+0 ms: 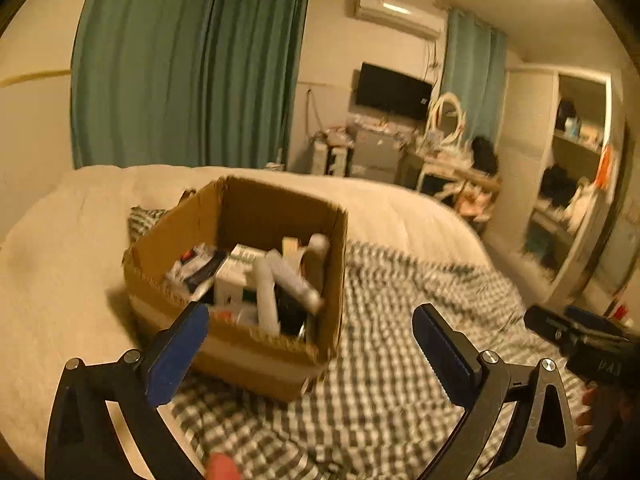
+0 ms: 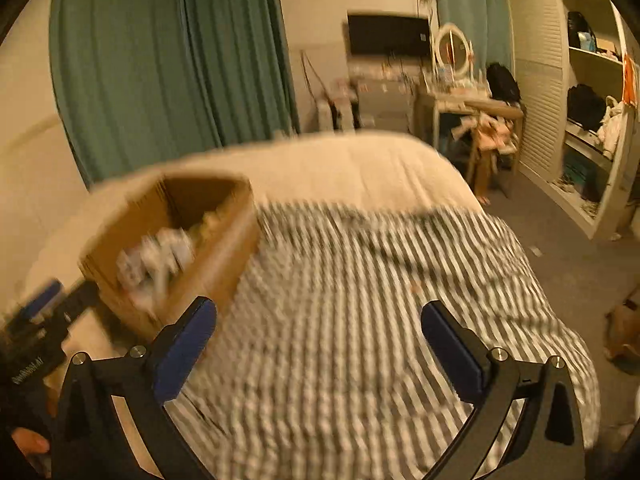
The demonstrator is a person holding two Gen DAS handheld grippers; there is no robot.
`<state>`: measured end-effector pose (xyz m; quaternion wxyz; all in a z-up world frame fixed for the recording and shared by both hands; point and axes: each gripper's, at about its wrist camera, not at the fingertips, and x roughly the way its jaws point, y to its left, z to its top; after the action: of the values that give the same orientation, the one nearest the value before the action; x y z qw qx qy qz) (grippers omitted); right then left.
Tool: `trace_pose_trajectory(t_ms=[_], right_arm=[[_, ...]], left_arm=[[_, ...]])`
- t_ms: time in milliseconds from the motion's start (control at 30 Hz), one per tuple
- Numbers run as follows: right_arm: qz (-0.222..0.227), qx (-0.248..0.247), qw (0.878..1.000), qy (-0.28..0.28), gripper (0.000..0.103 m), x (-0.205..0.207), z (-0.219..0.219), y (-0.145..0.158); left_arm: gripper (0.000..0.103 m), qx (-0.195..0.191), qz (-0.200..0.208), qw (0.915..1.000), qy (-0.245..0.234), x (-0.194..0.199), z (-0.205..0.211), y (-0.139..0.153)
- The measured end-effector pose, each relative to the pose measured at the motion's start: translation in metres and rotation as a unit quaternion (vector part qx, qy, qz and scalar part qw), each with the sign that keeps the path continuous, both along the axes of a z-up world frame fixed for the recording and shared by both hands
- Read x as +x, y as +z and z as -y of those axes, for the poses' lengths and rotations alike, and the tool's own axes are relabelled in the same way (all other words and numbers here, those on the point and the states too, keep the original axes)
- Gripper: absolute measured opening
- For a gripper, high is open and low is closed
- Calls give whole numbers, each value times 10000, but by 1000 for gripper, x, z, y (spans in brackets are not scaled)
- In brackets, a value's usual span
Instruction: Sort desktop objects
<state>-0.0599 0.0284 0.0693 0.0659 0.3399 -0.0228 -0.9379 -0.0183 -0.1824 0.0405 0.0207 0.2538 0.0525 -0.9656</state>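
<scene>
Left claw (image 1: 310, 330) wide open and empty, right claw (image 2: 318, 326) likewise, cardboard box (image 1: 240, 264) of items ahead on bed (image 1: 400, 340).

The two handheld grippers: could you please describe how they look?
The left gripper and right gripper match: black angular frames, silver bolts, and flat blue pads lining each finger. Seen from the right wrist, the left gripper's black body carries small white lettering.

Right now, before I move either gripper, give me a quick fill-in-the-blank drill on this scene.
1. The cardboard box sits on the ____.
2. The fingers of the left gripper hold ____.
3. The checked blanket is grey and ____.
4. The curtains behind the bed are ____.

Missing words: bed; nothing; white; green
</scene>
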Motion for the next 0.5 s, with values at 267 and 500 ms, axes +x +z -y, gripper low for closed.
trace_pose_trajectory(t_ms=[267, 500], right_arm=[[32, -28, 10000, 7, 102, 8, 5, -14], [64, 60, 9999, 93, 102, 6, 12, -22]], left_arm=[[103, -410, 41, 9990, 194, 5, -16, -9], [103, 14, 224, 9997, 66, -4, -8, -18]])
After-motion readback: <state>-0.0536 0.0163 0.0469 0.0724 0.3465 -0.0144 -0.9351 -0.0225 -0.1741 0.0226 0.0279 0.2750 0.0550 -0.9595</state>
